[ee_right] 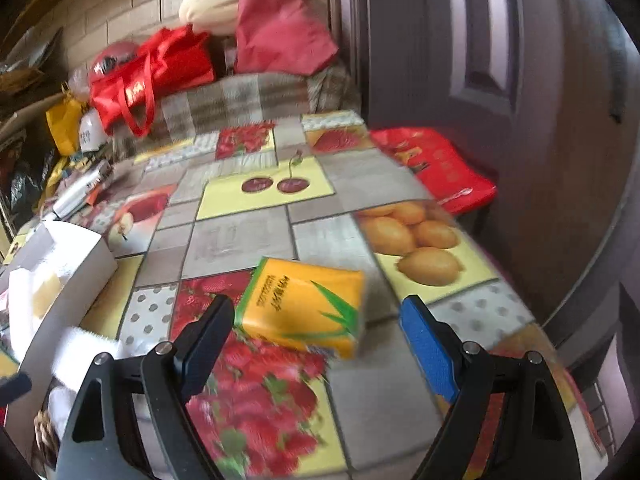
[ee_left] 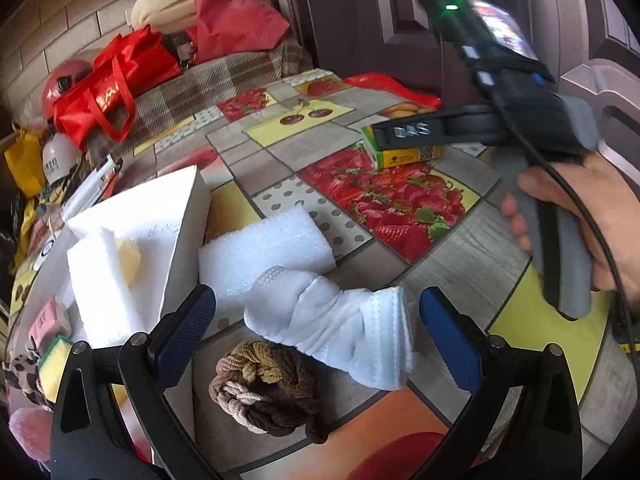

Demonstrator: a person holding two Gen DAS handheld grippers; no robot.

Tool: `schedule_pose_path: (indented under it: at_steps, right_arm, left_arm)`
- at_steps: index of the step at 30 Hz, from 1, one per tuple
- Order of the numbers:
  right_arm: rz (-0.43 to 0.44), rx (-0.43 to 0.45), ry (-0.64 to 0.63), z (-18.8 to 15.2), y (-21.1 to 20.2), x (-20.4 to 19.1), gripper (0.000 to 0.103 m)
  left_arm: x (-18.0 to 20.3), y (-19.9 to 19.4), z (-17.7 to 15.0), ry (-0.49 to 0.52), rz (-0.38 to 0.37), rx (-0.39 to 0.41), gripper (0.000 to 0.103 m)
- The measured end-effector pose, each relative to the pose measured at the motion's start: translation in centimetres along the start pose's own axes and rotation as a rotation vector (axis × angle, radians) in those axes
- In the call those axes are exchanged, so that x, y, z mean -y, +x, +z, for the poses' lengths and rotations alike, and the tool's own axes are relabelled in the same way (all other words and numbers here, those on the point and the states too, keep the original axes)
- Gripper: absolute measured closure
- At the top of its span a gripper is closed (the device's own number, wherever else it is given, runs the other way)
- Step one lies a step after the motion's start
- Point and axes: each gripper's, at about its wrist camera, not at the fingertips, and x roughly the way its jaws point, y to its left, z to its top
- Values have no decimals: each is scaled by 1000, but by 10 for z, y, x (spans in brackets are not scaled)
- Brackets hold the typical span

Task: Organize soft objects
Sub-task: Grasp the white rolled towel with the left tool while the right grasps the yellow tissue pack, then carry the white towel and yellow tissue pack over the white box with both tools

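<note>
My left gripper (ee_left: 316, 316) is open, its fingers either side of a knotted white cloth (ee_left: 340, 328) lying on the fruit-print tablecloth (ee_left: 460, 264). A brown braided cord bundle (ee_left: 264, 388) lies just below it and a white foam block (ee_left: 268, 248) just beyond. A white open box (ee_left: 160, 232) at the left holds white foam and a yellow sponge (ee_left: 128, 254). My right gripper (ee_right: 316, 332) is open over a yellow-green tissue pack (ee_right: 304, 308), which also shows in the left wrist view (ee_left: 404, 152) under the right gripper's finger. The white box (ee_right: 76, 268) shows at the left.
Red bags (ee_left: 116, 84) and cream foam (ee_left: 168, 0) sit on a checked surface behind the table. Clutter lines the left edge, with a pink pack (ee_left: 44, 320) and a yellow-green sponge (ee_left: 54, 364). A red bag (ee_right: 436, 168) lies on a stool by the door (ee_right: 480, 60).
</note>
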Motion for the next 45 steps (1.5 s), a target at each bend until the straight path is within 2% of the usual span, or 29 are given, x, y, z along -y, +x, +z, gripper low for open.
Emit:
schedule_pose_path:
  at_steps: [8,9,10,12,14,20,27,36,42,45]
  right_arm:
    - [-10,-186,14,9,52,-11,17]
    - [-17,-206,8,8,55,-12,18]
    - [-18,-205,3,8,55,-13,20]
    - [-8,-194,0,8,51,-13,24]
    - [9,-175,13,7,47,-10,24]
    - [-3,-105,48,9,35,-5,24]
    - [-10,12,-9,9,13,-17,24]
    - [-7,170,-6,-1,-26,-16,24]
    - [-3,227,-15,-13,-47,-20,24]
    - [-21,288,-58,-20,-64,-30,24]
  left_arm:
    - [12,17,0,52,-43,-81,1]
    - [13,16,0,56,-47,-81,4]
    - [14,15,0,58,-55,-73,19]
    - [13,11,0,59,-68,-54,23]
    - [12,6,0,54,-87,-24,30]
    - [19,-12,-1,87,-86,60,31]
    - [23,-39,-6,119,-49,198,31]
    - [-6,-64,-13,-15,-19,331,31]
    - [-13,-71,-15,-59,-16,366,31]
    - [-16,-74,-18,-79,-15,385,31]
